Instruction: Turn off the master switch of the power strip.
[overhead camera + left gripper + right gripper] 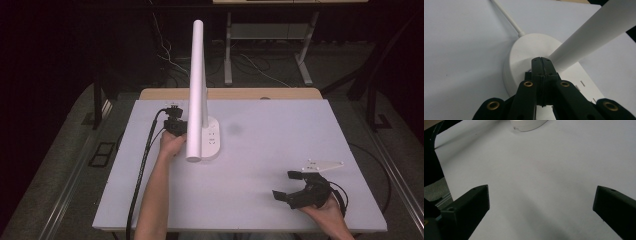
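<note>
Table (280,150): white top, wooden strip along the far edge, dark floor with cables beyond.

Desk lamp (196,90): white, standing left of centre toward the far side. Flat base (212,137) with small markings rests on the table; a long white arm (596,32) rises from it and leans toward the near side. A thin white cord (506,16) runs out of the base across the table.

Left gripper (175,125): held in the person's left hand (171,146) just left of the lamp base. In the left gripper view its jaws are pressed together with no gap, tips (541,65) at the foot of the arm above the base; whether they pinch anything there cannot be told.

Right gripper (295,186): held in the right hand (327,210) at the near right of the table, well apart from the lamp. Jaws spread wide, nothing between them, bare tabletop beyond. Grey three-cornered plate (322,165) on top.
</note>
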The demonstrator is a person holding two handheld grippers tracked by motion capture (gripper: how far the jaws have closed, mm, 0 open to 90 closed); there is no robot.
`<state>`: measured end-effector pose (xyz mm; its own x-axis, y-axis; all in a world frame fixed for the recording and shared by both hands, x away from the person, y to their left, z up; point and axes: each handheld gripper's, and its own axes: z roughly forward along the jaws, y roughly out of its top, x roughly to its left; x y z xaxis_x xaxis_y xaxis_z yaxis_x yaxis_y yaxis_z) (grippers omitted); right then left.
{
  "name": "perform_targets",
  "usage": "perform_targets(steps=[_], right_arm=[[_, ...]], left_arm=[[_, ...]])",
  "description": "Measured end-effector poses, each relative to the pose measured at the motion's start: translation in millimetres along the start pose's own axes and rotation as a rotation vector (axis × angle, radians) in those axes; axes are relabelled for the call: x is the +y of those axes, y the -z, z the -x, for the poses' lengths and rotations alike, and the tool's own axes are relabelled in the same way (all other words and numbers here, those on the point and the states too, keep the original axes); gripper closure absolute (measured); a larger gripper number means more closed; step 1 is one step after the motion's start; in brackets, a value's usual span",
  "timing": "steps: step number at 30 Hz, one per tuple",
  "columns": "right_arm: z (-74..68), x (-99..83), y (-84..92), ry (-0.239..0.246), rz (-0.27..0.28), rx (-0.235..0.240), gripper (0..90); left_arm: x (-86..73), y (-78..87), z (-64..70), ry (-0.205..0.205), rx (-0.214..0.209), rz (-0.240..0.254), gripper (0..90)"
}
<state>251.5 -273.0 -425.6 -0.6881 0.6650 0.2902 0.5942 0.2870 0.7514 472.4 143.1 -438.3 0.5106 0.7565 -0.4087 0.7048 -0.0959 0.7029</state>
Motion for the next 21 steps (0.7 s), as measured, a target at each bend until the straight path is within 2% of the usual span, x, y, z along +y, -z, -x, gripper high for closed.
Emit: perform_targets(steps=[4,5,6,7,8,10,15,17,21], right_arm=[[-0.3,-0.1,-0.3,0.001,0.001,-0.001,0.0],[-0.3,-0.1,-0.3,0.0,0.0,-0.001,0.0],[-0.2,-0.1,-0.3,0.0,-0.001,-0.001,0.0],[-0.2,-0.1,-0.3,0.0,0.0,-0.001,0.0],[-0.1,0.0,0.1,0.0,0.001,0.0,0.0],[0.5,-0.2,1.0,-0.005,0.002,0.001,0.0],[3.0,-0.2,1.8,0.0,0.011,-0.005,0.0],[2.9,-0.1,1.1,0.0,0.009,-0.006,0.0],[2.3,-0.1,1.1,-0.003,0.005,-0.005,0.0]], left_arm=[[-0.1,0.7,-1.9,0.023,-0.011,0.001,90.0],[0.2,0.7,-0.7,0.013,-0.006,0.0,90.0],[0.2,1.0,2.8,-0.037,0.021,-0.002,90.0],[0.3,2.0,6.4,-0.069,0.031,0.015,90.0],[0.9,2.0,8.5,-0.078,0.05,0.015,90.0],[0.9,2.9,9.0,-0.095,0.048,0.008,90.0],[2.1,10.0,8.6,-0.113,0.06,0.01,90.0],[2.8,14.0,8.4,-0.093,0.051,0.033,90.0],[5.1,22.1,7.6,-0.103,0.047,0.052,90.0]])
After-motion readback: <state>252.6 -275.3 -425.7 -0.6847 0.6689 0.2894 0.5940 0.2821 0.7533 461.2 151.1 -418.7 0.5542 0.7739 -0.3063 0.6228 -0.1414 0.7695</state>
